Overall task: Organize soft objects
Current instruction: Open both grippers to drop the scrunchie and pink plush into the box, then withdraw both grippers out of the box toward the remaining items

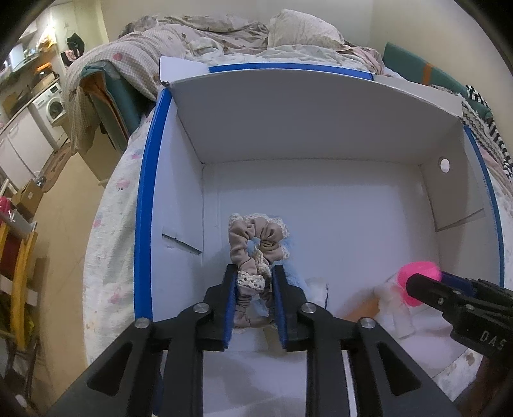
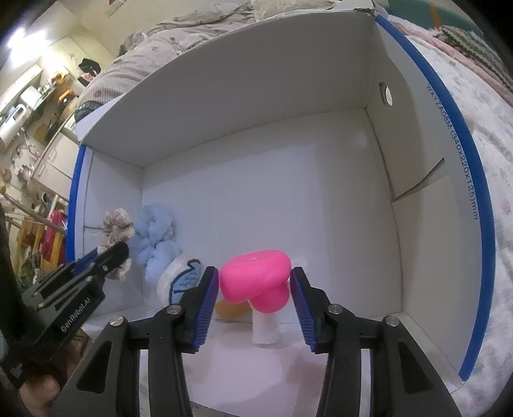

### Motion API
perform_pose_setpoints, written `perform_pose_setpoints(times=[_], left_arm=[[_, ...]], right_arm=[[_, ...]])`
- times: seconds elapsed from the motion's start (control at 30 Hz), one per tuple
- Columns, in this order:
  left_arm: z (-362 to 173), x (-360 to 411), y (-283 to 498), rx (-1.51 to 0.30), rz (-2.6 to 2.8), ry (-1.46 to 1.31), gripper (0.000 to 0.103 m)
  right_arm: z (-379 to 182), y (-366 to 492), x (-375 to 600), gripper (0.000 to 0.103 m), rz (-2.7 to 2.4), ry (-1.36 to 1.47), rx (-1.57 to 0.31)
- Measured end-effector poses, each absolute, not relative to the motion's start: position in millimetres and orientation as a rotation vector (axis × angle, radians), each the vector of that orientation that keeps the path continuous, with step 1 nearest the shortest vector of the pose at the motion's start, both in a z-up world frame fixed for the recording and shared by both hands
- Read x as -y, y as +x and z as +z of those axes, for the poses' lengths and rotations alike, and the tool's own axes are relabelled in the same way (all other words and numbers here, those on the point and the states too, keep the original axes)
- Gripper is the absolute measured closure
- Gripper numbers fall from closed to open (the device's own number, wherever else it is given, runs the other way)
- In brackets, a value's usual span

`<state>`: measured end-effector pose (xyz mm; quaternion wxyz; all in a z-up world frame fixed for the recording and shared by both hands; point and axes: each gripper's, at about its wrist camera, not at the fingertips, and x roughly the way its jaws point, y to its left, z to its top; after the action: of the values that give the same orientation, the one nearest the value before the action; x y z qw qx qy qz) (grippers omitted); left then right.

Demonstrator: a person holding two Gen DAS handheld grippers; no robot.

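A white cardboard box with blue rim (image 1: pixel 146 199) (image 2: pixel 477 179) lies open on a bed. My left gripper (image 1: pixel 253 272) is shut on a beige lace-trimmed scrunchie (image 1: pixel 253 237) inside the box near its left wall; the scrunchie also shows in the right wrist view (image 2: pixel 117 224). A fluffy light blue scrunchie (image 2: pixel 154 234) lies beside it. My right gripper (image 2: pixel 255 276) is open, its pads on either side of a bright pink soft toy (image 2: pixel 256 279) on a white stem (image 2: pixel 264 330); contact is unclear. The pink toy also shows in the left wrist view (image 1: pixel 416 272).
A white item with blue trim (image 2: pixel 179 279) and an orange piece (image 2: pixel 227 309) lie on the box floor between the scrunchies and the pink toy. Rumpled bedding and a pillow (image 1: pixel 301 29) lie behind the box. The floor and furniture (image 1: pixel 48 106) are to the left.
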<state>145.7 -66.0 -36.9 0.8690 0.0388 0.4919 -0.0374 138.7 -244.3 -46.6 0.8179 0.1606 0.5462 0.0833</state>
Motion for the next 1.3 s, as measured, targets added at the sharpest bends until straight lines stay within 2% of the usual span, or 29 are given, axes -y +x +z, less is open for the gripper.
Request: perform_pose_setpoints(times=[0.07, 0.13, 0.2, 0.27, 0.77, 1.3], left_arm=[[-34, 64, 144, -1.021, -0.088, 0.058, 0.065], [-29, 62, 142, -0.998, -0.085, 0.043, 0.047], [-23, 62, 140, -0.97, -0.079, 0.046, 0.038], [-18, 62, 137, -0.942, -0.075, 0.052, 0.034], [-2, 49, 120, -0.917, -0.049, 0.046, 0.034], [12, 12, 68, -0.886, 0.034, 0.032, 0.033]], right_arm=[[-45, 139, 246, 0.032, 0.182, 0.36, -1.153], [-40, 138, 247, 0.023, 0.194, 0.373, -1.131], [-35, 136, 248, 0.011, 0.19, 0.385, -1.101], [-30, 135, 252, 0.001, 0.192, 0.409, -1.071], [-19, 127, 250, 0.0, 0.183, 0.385, -1.04], [-10, 76, 258, 0.0, 0.12, 0.358, -1.043]])
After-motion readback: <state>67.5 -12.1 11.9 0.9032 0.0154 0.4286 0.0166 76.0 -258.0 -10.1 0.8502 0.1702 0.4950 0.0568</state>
